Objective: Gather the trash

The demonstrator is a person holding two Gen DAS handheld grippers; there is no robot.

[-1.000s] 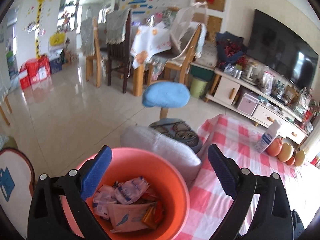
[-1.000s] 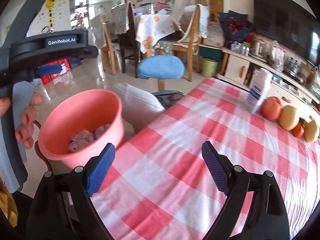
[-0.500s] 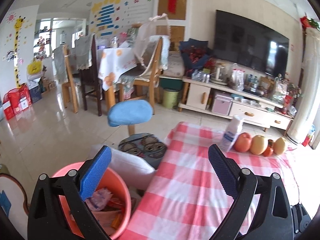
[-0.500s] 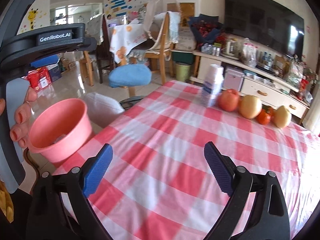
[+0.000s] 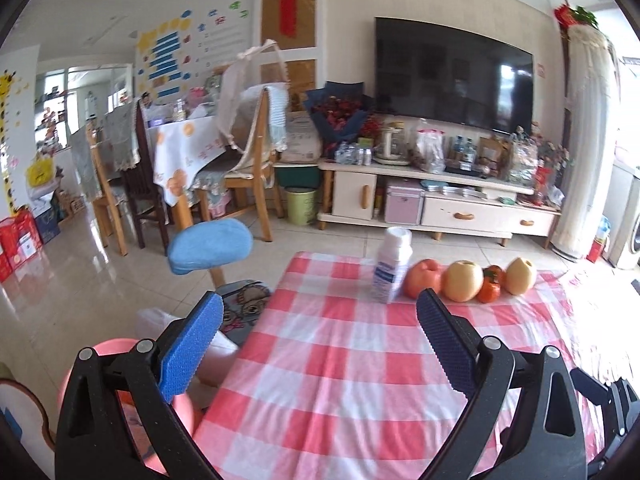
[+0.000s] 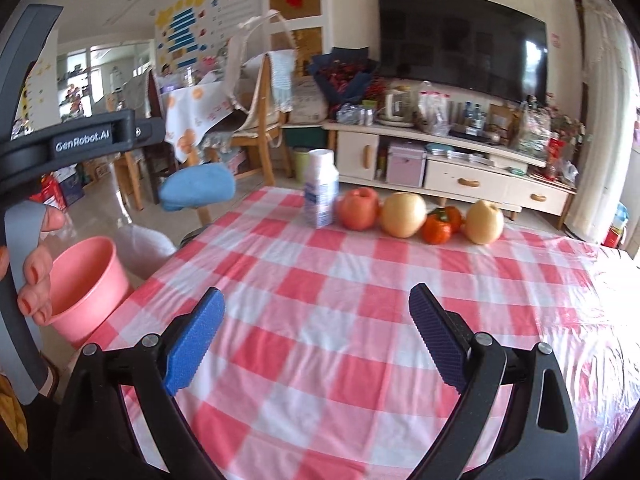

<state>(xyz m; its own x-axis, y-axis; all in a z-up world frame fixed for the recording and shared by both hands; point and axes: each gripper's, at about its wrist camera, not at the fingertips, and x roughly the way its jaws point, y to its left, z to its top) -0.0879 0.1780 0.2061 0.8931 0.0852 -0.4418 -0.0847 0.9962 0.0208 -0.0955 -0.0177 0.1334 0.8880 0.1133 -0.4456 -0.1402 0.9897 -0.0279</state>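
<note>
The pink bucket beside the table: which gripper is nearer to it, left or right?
Left. The left gripper hangs right above the pink bucket at the table's edge; the right gripper is over the checked tablecloth, further from it.

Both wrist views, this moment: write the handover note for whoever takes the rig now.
Left gripper: open, empty, over the table's near left edge.
Right gripper: open, empty, its jaws have just been opening, over the checked cloth.
Pink bin: on the floor off the table's left edge; its contents are hidden here.
Done: no loose trash shows on the cloth.
Left: only a white bottle and four fruits stand at the far edge; decide whether the bottle is trash.
</note>
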